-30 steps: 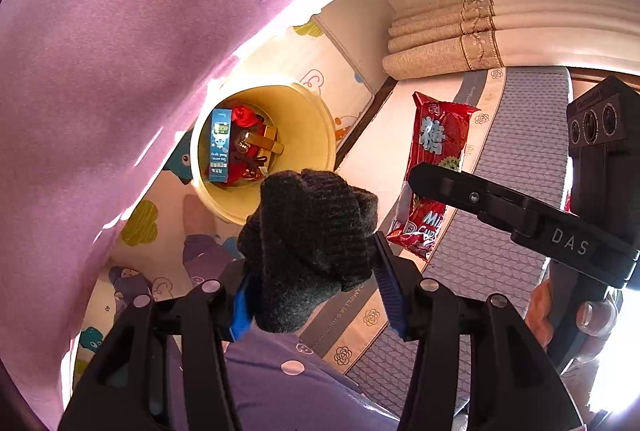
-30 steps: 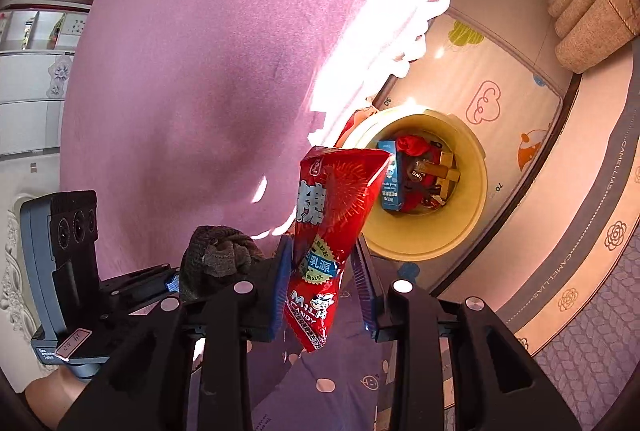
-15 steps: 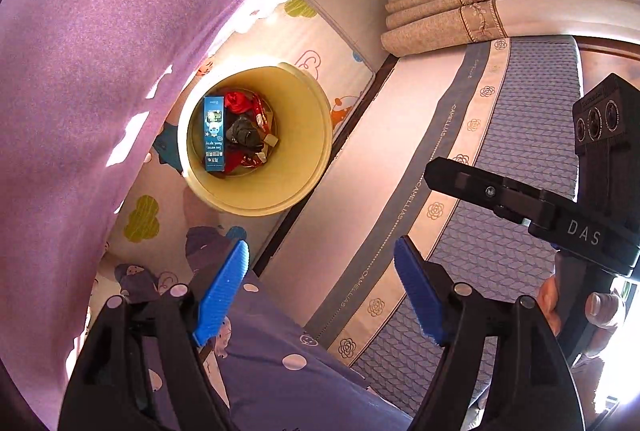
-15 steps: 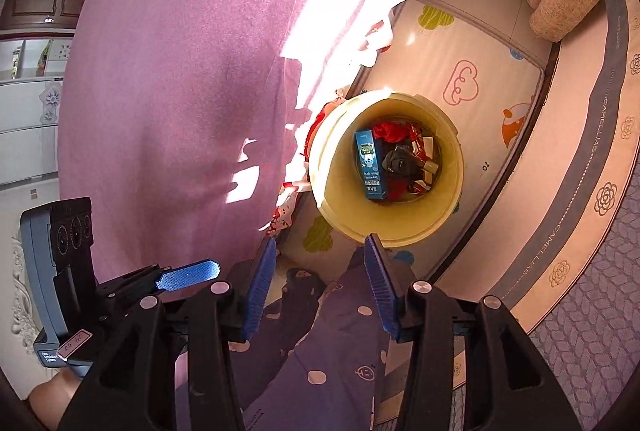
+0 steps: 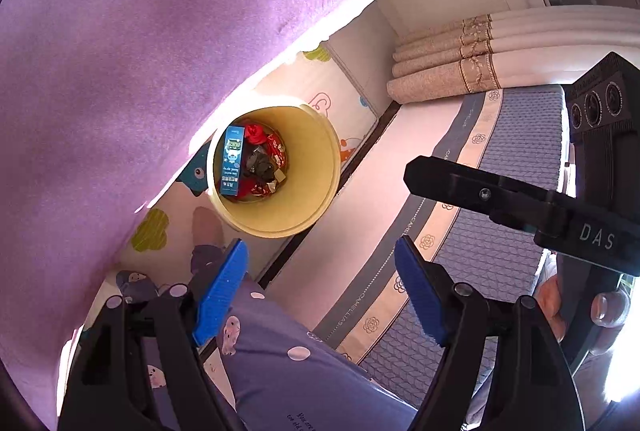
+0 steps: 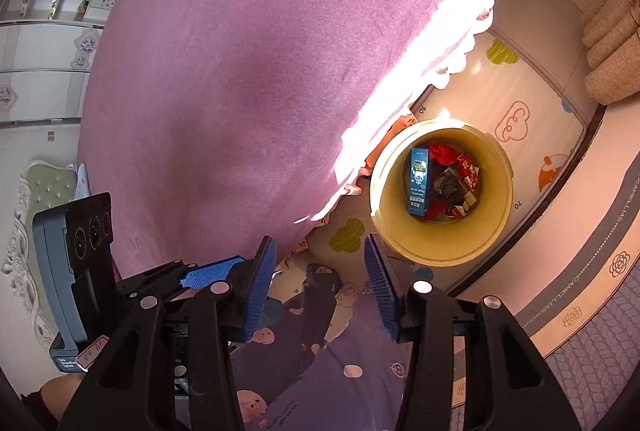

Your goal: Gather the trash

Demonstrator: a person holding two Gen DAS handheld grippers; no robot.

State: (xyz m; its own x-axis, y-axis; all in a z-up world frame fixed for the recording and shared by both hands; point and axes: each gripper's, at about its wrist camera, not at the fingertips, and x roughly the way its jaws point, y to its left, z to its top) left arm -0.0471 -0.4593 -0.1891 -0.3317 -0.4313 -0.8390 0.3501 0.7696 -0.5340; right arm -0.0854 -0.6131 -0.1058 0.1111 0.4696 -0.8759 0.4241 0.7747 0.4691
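Both left tongs and right tongs gape empty above the bin; swinging away carelessly could knock its rim, spilling trash.

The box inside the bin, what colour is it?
The box is blue with pale print, seen best in the right wrist view.

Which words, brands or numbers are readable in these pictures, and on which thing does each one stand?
"DAS": on the right hand-held gripper.
"CAMELLIAS": on the rug border.
"30" and "70": on the play mat.
"14 50", handwritten, uncertain: on the sticker.
Print on the blue box in the bin: too small.
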